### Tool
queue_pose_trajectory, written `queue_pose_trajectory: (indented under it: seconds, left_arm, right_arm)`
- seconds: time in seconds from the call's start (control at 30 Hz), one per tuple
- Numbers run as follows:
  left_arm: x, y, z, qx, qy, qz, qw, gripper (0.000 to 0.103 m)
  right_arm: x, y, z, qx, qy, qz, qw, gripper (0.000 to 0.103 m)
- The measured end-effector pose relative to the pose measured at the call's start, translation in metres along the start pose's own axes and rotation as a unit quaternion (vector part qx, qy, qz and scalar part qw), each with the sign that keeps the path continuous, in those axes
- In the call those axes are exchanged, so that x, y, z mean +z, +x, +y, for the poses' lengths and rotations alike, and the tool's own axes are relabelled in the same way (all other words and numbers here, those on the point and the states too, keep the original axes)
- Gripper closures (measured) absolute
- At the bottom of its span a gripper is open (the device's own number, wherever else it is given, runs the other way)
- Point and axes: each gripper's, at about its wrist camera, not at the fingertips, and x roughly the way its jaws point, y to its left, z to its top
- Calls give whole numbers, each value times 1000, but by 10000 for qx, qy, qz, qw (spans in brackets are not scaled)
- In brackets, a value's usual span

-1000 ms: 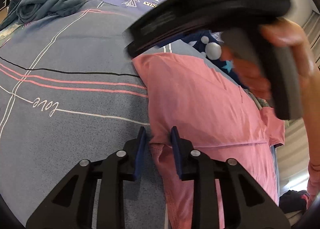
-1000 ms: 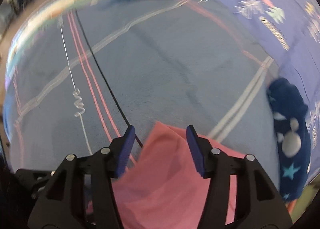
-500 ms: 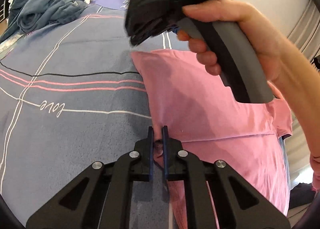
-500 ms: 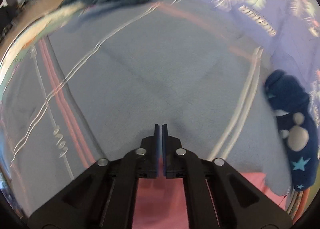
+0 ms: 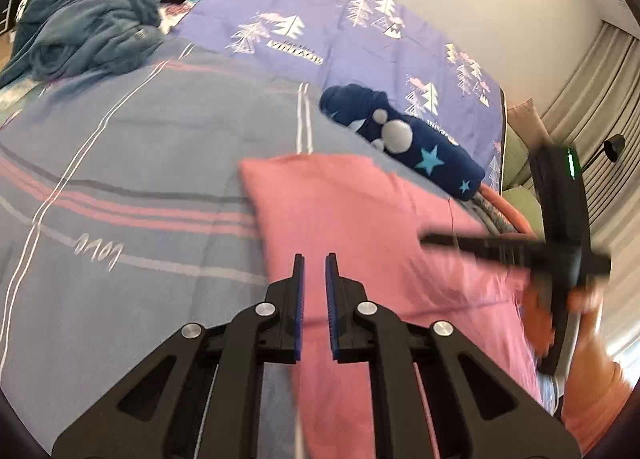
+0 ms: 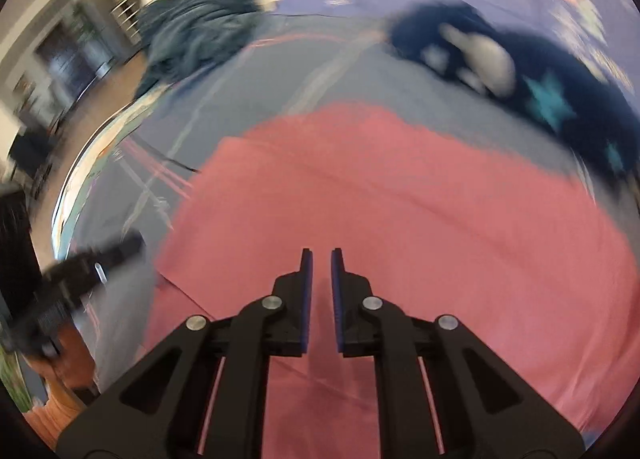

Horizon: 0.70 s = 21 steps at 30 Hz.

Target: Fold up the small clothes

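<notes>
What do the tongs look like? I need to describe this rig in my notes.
Both the left tongs and right tongs are matte black angular frames with silver rivets and blue ribbed pads. No cables show. The right unit's body carries a green light.

Bright daylight; fisheye bending at edges; motion blur smears the navy star-patterned fleece garment and everything around it.

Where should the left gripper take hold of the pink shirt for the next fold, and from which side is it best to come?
Probably the pink shirt at its far-left corner, coming in low from the striped bedsheet side. That corner lies flat with its edges free, away from the navy star-print garment.
</notes>
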Motion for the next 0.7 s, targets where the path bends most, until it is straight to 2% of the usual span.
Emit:
queue_pose_trajectory:
  seconds: [0.07, 0.1, 0.17, 0.2, 0.27, 0.33, 0.37, 0.4, 0.43, 0.47, 0.53, 0.57, 0.63, 0.7]
  left_arm:
    - [9, 24, -5, 79, 47, 120, 9999, 94]
    - [12, 42, -3, 411, 182, 283, 9986, 93]
    - [9, 70, 2, 1305, 388, 540, 9892, 92]
    - [9, 70, 0, 1361, 473, 412, 9887, 93]
    - [10, 63, -5, 1435, 497, 427, 9875, 93]
    - [12, 52, -12, 1397, 460, 399, 9883, 93]
    - [13, 45, -19, 1334, 486, 343, 9893, 93]
    - [14, 38, -30, 1260, 584, 240, 9900, 93]
    - [13, 36, -39, 1226, 678, 196, 9899, 90]
    - [11, 34, -50, 1183, 801, 174, 9896, 88]
    - [7, 38, -69, 1161, 1039, 195, 9876, 74]
    - [3, 43, -77, 1175, 1136, 244, 9862, 72]
    - [-7, 56, -87, 1186, 1238, 446, 9842, 66]
    - [-17, 74, -92, 1268, 1458, 717, 9785, 64]
  right_arm:
    - [-16, 6, -19, -273, 334, 56, 9991, 94]
    - [-22, 11, -27, -323, 467, 75, 9984, 95]
    - [-32, 10, -36, -55, 634, -207, 9978, 95]
    - [-37, 4, -36, -51, 760, -241, 9968, 95]
    - [-47, -11, -38, 31, 935, -391, 9949, 87]
    - [-64, -30, -42, -14, 907, -688, 9935, 64]
    - [-69, -31, -47, -198, 835, -699, 9939, 61]
    - [-77, -29, -54, -430, 786, -543, 9945, 64]
    - [-83, -27, -60, -426, 835, -480, 9944, 71]
    - [-91, -34, -69, -269, 1007, -525, 9932, 72]
    - [-103, -53, -84, 35, 1418, -678, 9876, 72]
    - [-110, -64, -90, 148, 1579, -828, 9839, 71]
    - [-125, -88, -103, 12, 1726, -1093, 9789, 64]
    - [-145, -109, -117, -286, 1843, -1242, 9746, 62]
